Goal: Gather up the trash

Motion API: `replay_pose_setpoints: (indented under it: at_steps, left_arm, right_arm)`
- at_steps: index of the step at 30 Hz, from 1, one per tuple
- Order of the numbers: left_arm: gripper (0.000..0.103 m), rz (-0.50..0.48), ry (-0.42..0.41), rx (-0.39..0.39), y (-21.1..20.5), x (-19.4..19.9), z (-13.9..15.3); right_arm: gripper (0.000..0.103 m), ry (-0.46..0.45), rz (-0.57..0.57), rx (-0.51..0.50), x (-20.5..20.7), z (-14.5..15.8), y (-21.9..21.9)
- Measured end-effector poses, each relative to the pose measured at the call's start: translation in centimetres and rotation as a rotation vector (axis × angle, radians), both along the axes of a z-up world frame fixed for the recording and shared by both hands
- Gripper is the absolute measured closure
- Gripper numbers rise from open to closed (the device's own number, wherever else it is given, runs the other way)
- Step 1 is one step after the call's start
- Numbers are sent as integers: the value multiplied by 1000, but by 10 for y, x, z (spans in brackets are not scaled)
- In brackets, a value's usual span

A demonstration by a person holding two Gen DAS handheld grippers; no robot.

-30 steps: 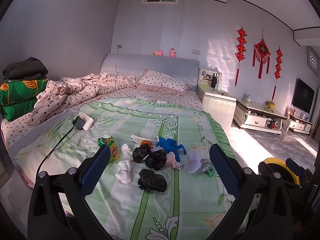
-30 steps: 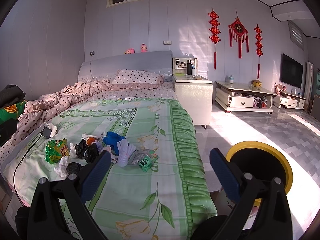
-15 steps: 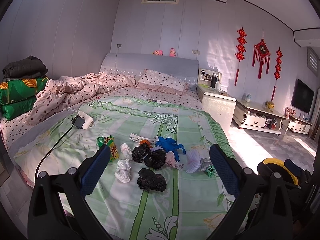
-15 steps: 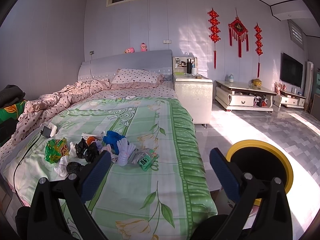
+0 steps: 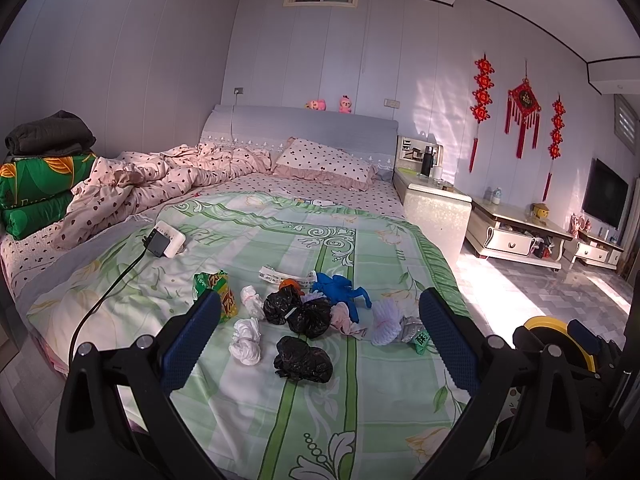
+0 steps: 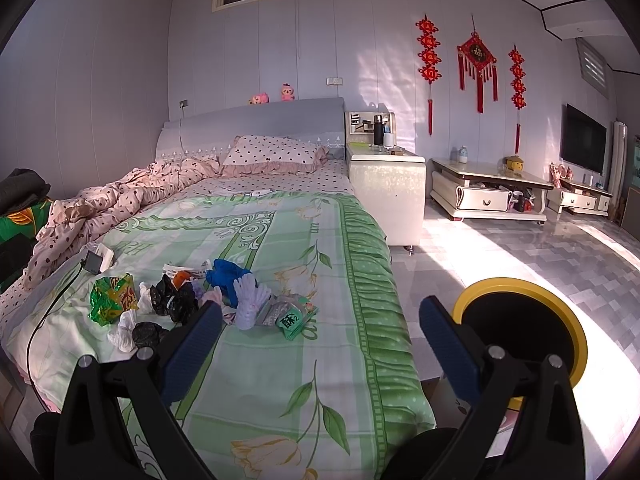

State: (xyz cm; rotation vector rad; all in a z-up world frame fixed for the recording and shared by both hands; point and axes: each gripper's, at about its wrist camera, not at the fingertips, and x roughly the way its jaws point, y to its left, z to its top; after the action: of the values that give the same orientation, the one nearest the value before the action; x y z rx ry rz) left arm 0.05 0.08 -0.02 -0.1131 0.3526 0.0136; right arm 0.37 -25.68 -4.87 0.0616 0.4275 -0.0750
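Trash (image 5: 308, 312) lay in a loose cluster on the green floral bedspread (image 5: 280, 408), toward the foot of the bed and nearer its right edge. Items noted: three crumpled black plastic bags, the nearest one (image 5: 303, 359) sitting apart in front of the others; two knotted white wads, one (image 5: 246, 341) just left of that bag; a green snack wrapper (image 5: 216, 288) at the left of the cluster; a blue glove (image 5: 338, 286) behind; a pale ribbed paper piece (image 5: 385, 318); a small green sachet (image 6: 294, 317) at the right end; a printed paper strip (image 5: 276, 276) at the back. Both sets of tongs were spread wide and held nothing: the left tongs (image 5: 320, 340) hovered over the foot of the bed, facing the cluster, the right tongs (image 6: 320, 344) off toward the bed's right edge. A yellow-rimmed bin (image 6: 520, 332) stood on the floor just beside the bed, the likely destination. Judgement on handling: every piece looked very light and soft, none fragile. The bags and wads should crush under the pads, so a firm pinch through the bulk of each is advisable; the film is probably slippery, so take the knot or thickest fold. The flat wrapper and sachet offer little height; a raised edge or crumpled corner seems best, without catching the bedspread. The charger (image 5: 162, 242) and its cable (image 5: 108, 296) lay well apart to the left and did not appear to be trash.
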Motion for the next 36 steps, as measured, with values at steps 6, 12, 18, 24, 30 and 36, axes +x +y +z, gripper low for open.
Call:
replay_pose_setpoints:
  at_steps: [6,12,18,24,30,36]
  left_arm:
    - [8,0,1,0,0,0,0]
    - [8,-1,1,-2,0,0,0]
    - [8,0,1,-2,0,0,0]
    - [8,0,1,-1,0,0,0]
    - [8,3,3,0,0,2,-4]
    - [8,19,10,4,-2,5,-12]
  right_arm:
    - [8,3,2,2,3,-4,-2]
    - [8,5,2,2,3,-5,-2]
    - [8,7,3,5,3,-8,-2]
    - [8,8,3,7,-1,-17,-1]
    - [8,18,2,14,-2,-22,-2]
    - [8,40,4,27,2,-20,-6]
